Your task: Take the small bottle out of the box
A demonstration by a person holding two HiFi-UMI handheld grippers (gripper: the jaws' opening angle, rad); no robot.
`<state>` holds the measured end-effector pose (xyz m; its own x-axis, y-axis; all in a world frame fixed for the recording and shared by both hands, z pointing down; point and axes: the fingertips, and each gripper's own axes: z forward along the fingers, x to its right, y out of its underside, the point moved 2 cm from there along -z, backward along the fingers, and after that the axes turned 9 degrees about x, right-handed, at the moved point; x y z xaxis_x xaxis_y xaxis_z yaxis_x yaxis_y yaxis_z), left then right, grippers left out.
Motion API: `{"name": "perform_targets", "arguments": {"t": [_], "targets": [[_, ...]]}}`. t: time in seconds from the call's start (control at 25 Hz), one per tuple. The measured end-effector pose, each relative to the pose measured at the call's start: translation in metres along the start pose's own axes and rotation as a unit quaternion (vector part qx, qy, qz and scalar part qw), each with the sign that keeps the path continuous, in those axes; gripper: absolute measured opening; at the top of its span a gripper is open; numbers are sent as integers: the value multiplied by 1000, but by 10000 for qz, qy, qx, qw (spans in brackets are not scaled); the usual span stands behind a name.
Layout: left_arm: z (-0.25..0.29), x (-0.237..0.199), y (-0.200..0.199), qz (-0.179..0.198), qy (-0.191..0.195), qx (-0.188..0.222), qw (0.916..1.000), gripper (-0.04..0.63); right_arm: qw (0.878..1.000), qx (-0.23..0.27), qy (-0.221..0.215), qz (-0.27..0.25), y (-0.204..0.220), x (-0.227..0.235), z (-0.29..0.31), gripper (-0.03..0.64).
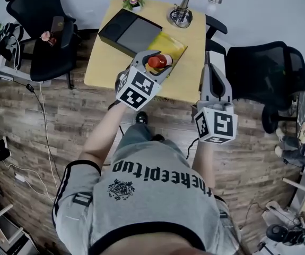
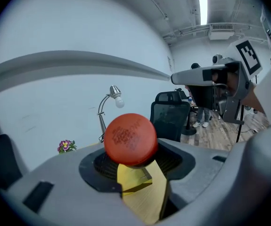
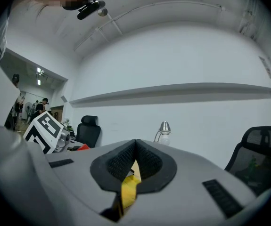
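Note:
My left gripper (image 1: 160, 60) is shut on the small bottle (image 1: 158, 62), which has a round red cap (image 2: 130, 138) held between the dark pads. It hangs above the open yellow box (image 1: 172, 44) on the wooden table (image 1: 103, 62), and the box shows just under the cap in the left gripper view. My right gripper (image 1: 207, 57) is by the table's right edge, apart from the box. Its pads (image 3: 126, 160) meet at the tips. A yellow strip (image 3: 128, 189) shows low in the gap behind them; I cannot tell what it is.
A flat black case (image 1: 131, 32) lies on the table left of the yellow box. A desk lamp (image 1: 186, 7) and a small flower pot (image 1: 133, 0) stand at the far edge. Office chairs stand at the left (image 1: 49, 33) and at the right (image 1: 266, 70).

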<state>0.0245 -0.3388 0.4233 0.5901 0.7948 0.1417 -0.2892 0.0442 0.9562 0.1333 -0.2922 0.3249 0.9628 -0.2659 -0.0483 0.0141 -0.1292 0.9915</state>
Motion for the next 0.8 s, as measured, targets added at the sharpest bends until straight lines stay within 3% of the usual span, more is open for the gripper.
{"name": "perform_targets", "arguments": {"t": [0.36, 0.8], "targets": [[-39, 19, -35, -116, -548, 485, 9973, 229, 9997, 133, -184, -8, -14, -7, -31, 2], [-77, 39, -72, -207, -1103, 1161, 9869, 229, 9992, 286, -261, -61, -32, -6, -65, 2]]}}
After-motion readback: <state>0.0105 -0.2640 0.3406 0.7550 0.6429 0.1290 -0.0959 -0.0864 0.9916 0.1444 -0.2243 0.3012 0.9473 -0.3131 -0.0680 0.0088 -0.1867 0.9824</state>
